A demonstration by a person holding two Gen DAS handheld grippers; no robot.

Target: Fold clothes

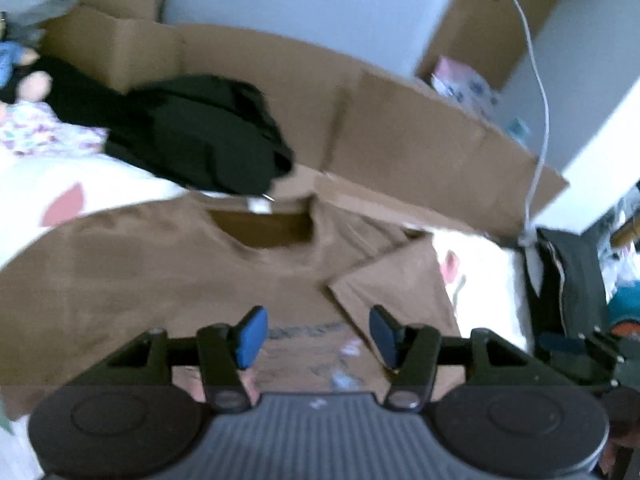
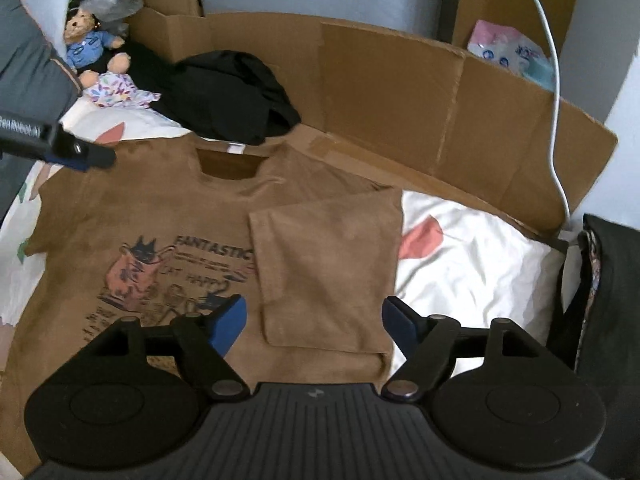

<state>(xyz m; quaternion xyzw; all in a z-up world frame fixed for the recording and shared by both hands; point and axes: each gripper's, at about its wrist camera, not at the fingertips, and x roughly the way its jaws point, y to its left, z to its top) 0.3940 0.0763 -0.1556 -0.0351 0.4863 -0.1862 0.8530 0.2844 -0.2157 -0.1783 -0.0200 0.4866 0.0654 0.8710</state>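
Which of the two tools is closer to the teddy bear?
Left. The left tool hangs just below the teddy bear; the right tool is farther back, over the shirt's folded side.

1. I am working over a bed under a white sheet with pink shapes (image 2: 480, 248).
2. A brown printed T-shirt (image 2: 160, 216) is lying flat on it, one sleeve folded inward.
3. A crumpled black garment (image 2: 232, 96) is lying at the collar.
4. A small floral cloth (image 2: 116, 94) is lying beside that.

We see a brown T-shirt (image 2: 160, 208) lying flat, print side up on the white bed sheet (image 2: 480, 252), neck away from us, one side folded inward over its front
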